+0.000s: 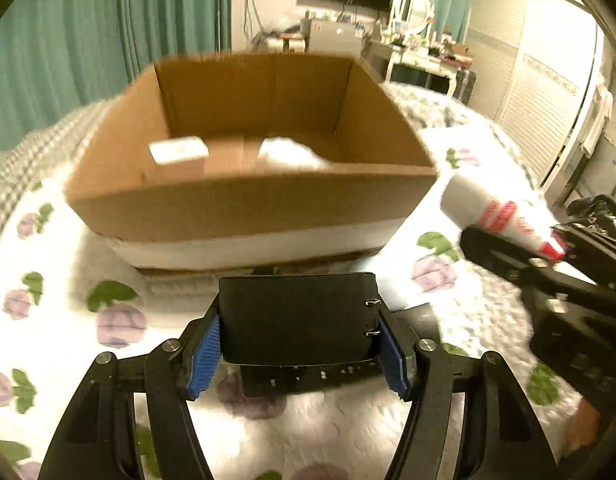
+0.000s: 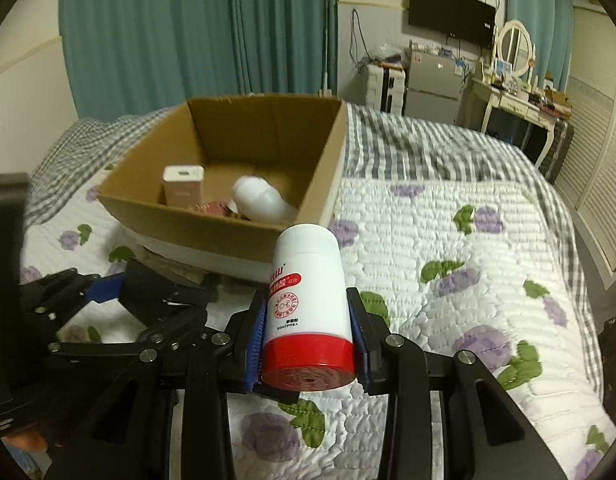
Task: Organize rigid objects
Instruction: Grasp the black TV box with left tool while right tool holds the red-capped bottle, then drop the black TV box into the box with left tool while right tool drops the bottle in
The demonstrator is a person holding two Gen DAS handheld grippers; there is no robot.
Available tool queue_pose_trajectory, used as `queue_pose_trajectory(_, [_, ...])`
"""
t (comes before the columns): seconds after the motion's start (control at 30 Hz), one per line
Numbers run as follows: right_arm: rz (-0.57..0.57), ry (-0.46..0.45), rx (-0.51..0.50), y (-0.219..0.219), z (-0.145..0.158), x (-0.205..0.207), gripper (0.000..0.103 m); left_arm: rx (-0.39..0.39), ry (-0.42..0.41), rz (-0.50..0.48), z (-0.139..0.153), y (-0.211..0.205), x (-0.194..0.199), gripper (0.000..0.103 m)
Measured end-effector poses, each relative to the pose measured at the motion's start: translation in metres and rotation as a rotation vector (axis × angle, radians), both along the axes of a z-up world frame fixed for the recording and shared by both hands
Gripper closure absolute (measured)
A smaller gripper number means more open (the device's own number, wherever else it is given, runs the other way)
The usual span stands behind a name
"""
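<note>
An open cardboard box (image 1: 244, 204) stands on the bed; it also shows in the right wrist view (image 2: 212, 236). Inside lie a small white-topped box (image 2: 182, 186), a white rounded object (image 2: 260, 199) and something reddish. My left gripper (image 1: 300, 354) is shut on a black flat case (image 1: 298, 316), held just in front of the box. My right gripper (image 2: 308, 340) is shut on a white bottle with a red base (image 2: 308, 308), held to the right of the box; it also shows in the left wrist view (image 1: 495, 208).
The bed has a white quilt with purple flowers (image 2: 447, 264) and a grey checked blanket (image 2: 427, 148). Teal curtains (image 2: 188, 32), a small fridge (image 2: 431, 80), a dressing table (image 2: 515, 96) and a wall TV (image 2: 451, 12) stand beyond.
</note>
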State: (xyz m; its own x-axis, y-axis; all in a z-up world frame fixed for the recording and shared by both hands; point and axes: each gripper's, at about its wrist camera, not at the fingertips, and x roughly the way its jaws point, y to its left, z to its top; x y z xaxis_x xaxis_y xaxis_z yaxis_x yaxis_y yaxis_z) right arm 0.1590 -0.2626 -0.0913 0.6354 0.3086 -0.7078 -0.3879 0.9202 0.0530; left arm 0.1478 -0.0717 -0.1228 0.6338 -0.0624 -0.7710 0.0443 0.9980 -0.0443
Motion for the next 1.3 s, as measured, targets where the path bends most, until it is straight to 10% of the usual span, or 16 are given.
queue_pose_trajectory(0.6, [0.079, -0.219, 0.051, 0.033, 0.096, 0.041, 0.067, 0.126, -0.254, 0.014, 0.116, 0.02, 0.026, 0.035])
queue_pose_trajectory(0.9, [0.118, -0.203, 0.012, 0.056, 0.089, 0.11, 0.067, 0.161, -0.238, -0.039, 0.103, 0.04, 0.099, 0.036])
queue_pose_trajectory(1.3, [0.186, -0.125, -0.059, 0.074, 0.045, 0.165, 0.067, 0.104, 0.01, -0.039, 0.028, 0.061, 0.182, 0.035])
